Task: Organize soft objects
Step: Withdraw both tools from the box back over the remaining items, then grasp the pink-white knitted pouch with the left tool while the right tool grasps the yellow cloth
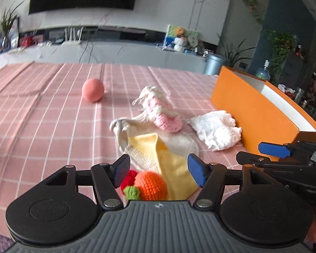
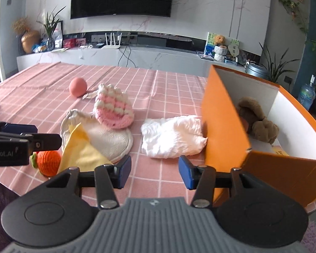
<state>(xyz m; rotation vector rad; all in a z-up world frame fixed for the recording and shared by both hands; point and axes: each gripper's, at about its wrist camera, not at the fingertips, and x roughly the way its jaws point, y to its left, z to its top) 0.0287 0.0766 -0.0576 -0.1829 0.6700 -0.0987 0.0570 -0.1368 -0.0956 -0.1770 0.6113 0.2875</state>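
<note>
Grippers both empty, jaws spread: left gripper (image 1: 159, 171) above crocheted orange (image 1: 150, 186) and yellow cloth (image 1: 168, 164); right gripper (image 2: 154, 174) over pink checked tablecloth (image 2: 158, 109), near white cloth (image 2: 173, 136). Brown plush toy (image 2: 257, 122) lies inside orange box (image 2: 223, 116). Pink ball (image 2: 78, 88) well apart.
</note>
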